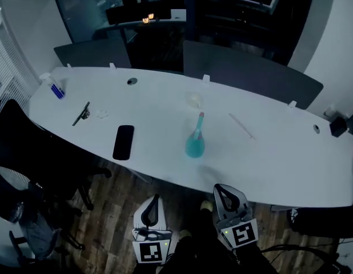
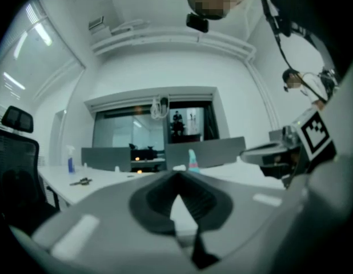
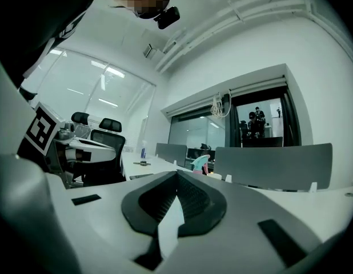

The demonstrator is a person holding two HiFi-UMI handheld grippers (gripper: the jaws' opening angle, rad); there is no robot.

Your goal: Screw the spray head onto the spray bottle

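Observation:
A teal spray bottle [image 1: 194, 146] stands upright near the middle of the white table [image 1: 268, 153], with a pink and teal spray head [image 1: 199, 120] on top. The same head shows far off in the left gripper view [image 2: 192, 160] and the right gripper view [image 3: 200, 163]. Both grippers hang below the table's near edge, apart from the bottle. My left gripper [image 1: 156, 200] [image 2: 177, 176] is shut with nothing in it. The right gripper [image 1: 218, 189] [image 3: 176, 174] is shut and empty too.
A black phone [image 1: 123, 142] lies left of the bottle. Further left are a black tool [image 1: 81, 113] and a small blue spray bottle [image 1: 53, 87]. A thin white stick [image 1: 241, 125] lies to the right, a pale object [image 1: 193, 100] behind. Black chairs [image 1: 28, 153] stand at left.

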